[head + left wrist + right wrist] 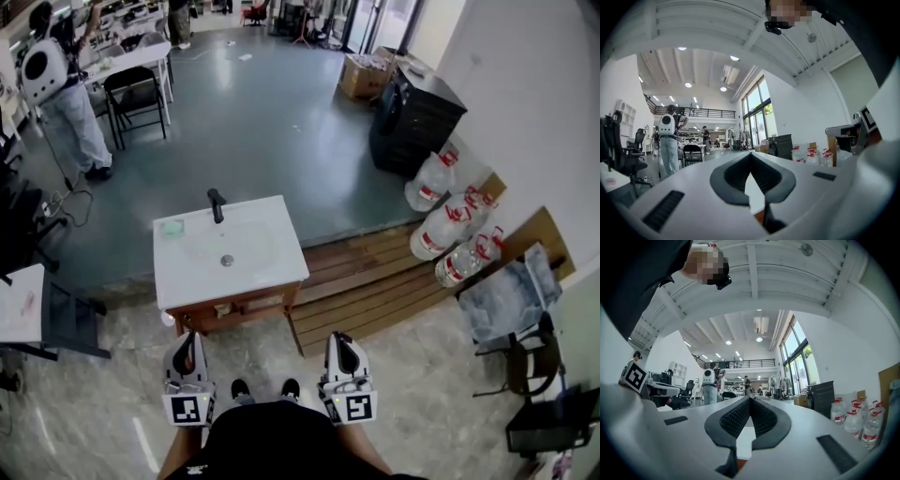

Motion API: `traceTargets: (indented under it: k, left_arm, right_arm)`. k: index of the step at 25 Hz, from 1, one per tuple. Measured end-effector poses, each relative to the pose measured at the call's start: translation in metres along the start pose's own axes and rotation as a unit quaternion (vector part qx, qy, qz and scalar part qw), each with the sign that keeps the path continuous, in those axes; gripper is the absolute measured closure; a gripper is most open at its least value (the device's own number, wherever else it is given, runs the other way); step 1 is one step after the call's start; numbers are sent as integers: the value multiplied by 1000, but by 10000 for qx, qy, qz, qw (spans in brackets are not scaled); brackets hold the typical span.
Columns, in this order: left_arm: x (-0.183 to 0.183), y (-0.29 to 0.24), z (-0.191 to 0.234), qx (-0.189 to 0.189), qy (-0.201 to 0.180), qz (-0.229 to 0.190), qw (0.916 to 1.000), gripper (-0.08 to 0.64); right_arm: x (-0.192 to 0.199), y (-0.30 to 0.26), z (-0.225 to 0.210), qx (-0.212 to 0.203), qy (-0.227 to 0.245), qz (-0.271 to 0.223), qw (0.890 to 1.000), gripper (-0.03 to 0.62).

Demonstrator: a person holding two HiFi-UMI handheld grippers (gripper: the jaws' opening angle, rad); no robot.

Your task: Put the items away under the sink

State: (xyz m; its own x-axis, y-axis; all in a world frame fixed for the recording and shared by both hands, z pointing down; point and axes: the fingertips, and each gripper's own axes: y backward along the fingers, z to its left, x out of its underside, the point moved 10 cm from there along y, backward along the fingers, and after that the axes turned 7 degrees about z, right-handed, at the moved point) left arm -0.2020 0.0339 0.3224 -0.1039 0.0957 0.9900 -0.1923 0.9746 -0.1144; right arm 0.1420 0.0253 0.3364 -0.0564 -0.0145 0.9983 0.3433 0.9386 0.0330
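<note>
A white sink top (192, 272) with a black faucet (217, 204) and a small green item (172, 226) stands on a wooden cabinet (239, 307) just ahead of me. Both grippers hang low in front of the cabinet, apart from it. My left gripper (190, 341) is shut and holds nothing; in the left gripper view its dark pads (761, 176) meet at the tip. My right gripper (339, 341) is also shut and empty, pads (764, 417) touching. The cabinet front is closed. I see no loose items to store.
Several large water bottles (450, 225) lie by the right wall, past wooden slats (375, 281). A black cabinet (412, 117) and a cardboard box (361, 75) stand farther back. A person (56, 84) stands at the far left by a table. A chair with denim cloth (511, 300) is at right.
</note>
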Motion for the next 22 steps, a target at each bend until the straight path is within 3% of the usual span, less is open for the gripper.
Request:
traceTargets:
  k: [4, 9, 22]
  left_arm:
    - [-9, -3, -1, -17, 225, -104, 9997, 555]
    - [-16, -10, -8, -30, 159, -109, 9998, 555]
    - [-12, -19, -10, 47, 152, -53, 9999, 555]
  right_arm:
    - [-5, 5, -7, 183, 133, -89, 9997, 581]
    - [-2, 9, -15, 282, 365, -112, 9989, 581]
    - [-3, 2, -19, 346, 419, -130, 9984, 581]
